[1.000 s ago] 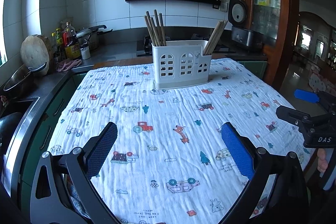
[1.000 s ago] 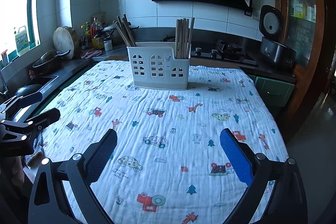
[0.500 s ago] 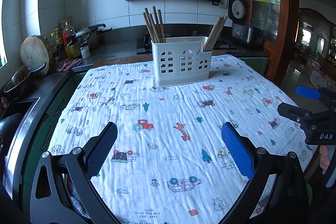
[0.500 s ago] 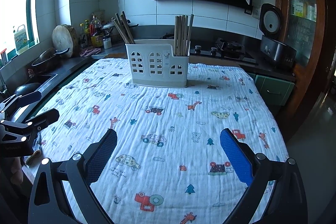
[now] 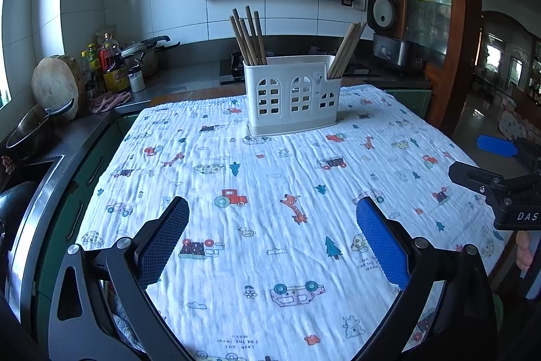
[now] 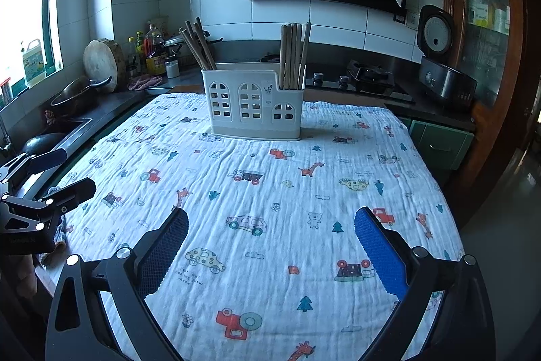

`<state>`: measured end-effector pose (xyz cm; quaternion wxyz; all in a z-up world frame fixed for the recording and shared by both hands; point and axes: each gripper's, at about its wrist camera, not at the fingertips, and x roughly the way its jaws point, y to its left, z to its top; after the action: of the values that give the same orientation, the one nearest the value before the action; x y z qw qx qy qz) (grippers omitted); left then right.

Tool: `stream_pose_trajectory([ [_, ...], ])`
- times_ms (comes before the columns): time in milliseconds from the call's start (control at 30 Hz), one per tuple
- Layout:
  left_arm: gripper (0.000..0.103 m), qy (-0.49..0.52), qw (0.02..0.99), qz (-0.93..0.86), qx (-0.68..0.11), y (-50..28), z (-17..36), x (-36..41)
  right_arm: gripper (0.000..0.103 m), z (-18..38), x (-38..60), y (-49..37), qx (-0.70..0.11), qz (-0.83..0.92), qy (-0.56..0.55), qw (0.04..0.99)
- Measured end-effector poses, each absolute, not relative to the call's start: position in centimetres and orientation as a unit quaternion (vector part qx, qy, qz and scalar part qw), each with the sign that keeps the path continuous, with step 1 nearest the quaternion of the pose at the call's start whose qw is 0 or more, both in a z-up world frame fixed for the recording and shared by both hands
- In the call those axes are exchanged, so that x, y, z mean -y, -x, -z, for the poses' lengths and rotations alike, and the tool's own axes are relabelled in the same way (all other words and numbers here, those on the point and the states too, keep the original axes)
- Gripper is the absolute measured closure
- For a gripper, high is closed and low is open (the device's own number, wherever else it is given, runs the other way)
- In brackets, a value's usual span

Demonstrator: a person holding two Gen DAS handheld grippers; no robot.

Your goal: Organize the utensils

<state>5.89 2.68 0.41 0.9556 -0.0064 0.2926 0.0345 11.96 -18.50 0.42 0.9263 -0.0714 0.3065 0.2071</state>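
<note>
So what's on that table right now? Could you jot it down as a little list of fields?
surface: white cloth printed with cartoon cars, trees and giraffes
holder: white plastic utensil caddy with arched window cut-outs, standing upright at the far end of the cloth
holder contents: one bunch of wooden chopsticks at its left end, a second bunch at its right end
left gripper: open, empty, above the cloth
right gripper: open, empty, above the cloth
</note>
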Motion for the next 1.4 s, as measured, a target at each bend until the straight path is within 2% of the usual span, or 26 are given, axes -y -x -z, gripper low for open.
stream_pose_trajectory([
  [1400, 0.005, 0.016, 0.953, -0.037, -0.301, -5.75, -0.18, -3.01, 0.007, -0.07, 18.03, -11.77, -0.307, -0.213, 0.071, 0.925],
])
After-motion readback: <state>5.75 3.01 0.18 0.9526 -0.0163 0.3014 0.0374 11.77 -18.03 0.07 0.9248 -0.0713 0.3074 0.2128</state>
